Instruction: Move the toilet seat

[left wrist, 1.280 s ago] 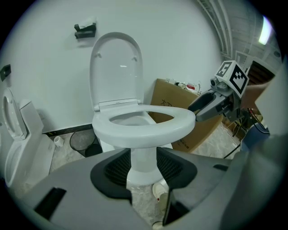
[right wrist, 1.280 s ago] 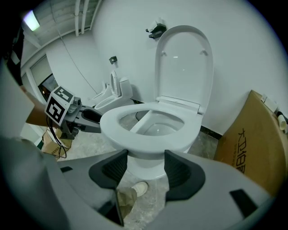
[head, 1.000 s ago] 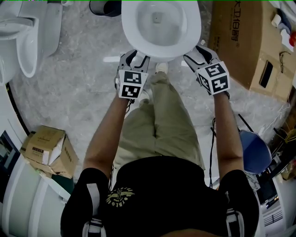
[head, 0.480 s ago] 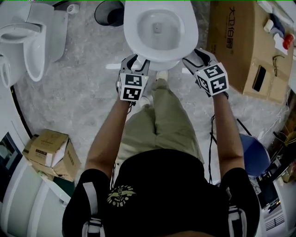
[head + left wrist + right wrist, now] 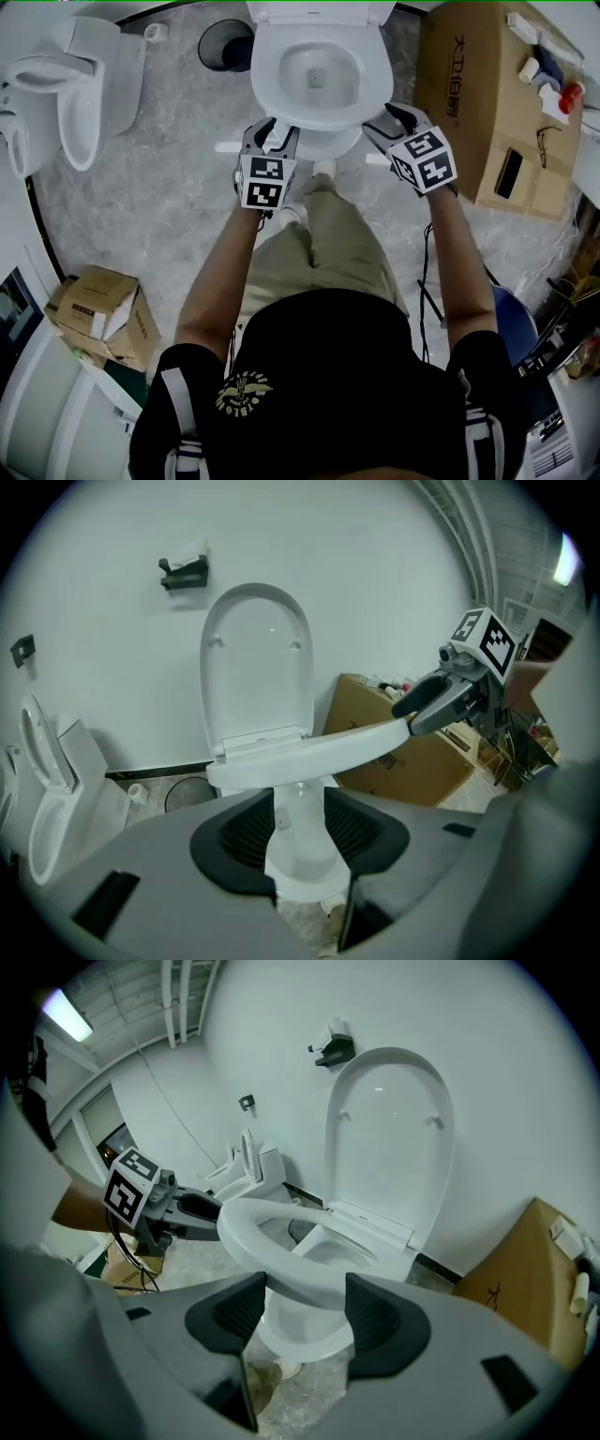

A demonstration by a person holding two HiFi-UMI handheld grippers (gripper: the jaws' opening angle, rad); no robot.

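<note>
The toilet seat (image 5: 286,1269) stood part-way raised over the toilet bowl (image 5: 298,1330). Its front hung clear above the bowl's rim and its back end sat at the hinge at the bowl's rear. The lid (image 5: 255,663) stood upright behind the bowl, against the white wall.

The right gripper (image 5: 307,1283) held the seat at the bowl's front right. The white ring ran between its two dark pads, which pressed on it from either side, the jaws about as far apart as the ring is wide. The left gripper (image 5: 298,801) was at the bowl's front left, its jaws likewise part-way apart with the seat's rim across their tips. In its own view the rim hid the contact, so the pads only appeared to press on it. In the right gripper view, one of its fingers (image 5: 202,1208) lay along the ring's outer edge.

The person stood directly in front of the bowl, one shoe (image 5: 325,167) just short of its foot. A large cardboard box (image 5: 473,94) lay right of the bowl and a dark round waste bin (image 5: 223,42) stood just left of its rear. A second toilet (image 5: 75,94) stood well to the bowl's left. A small open carton (image 5: 98,305) lay farther off on that side, nearer the person.
</note>
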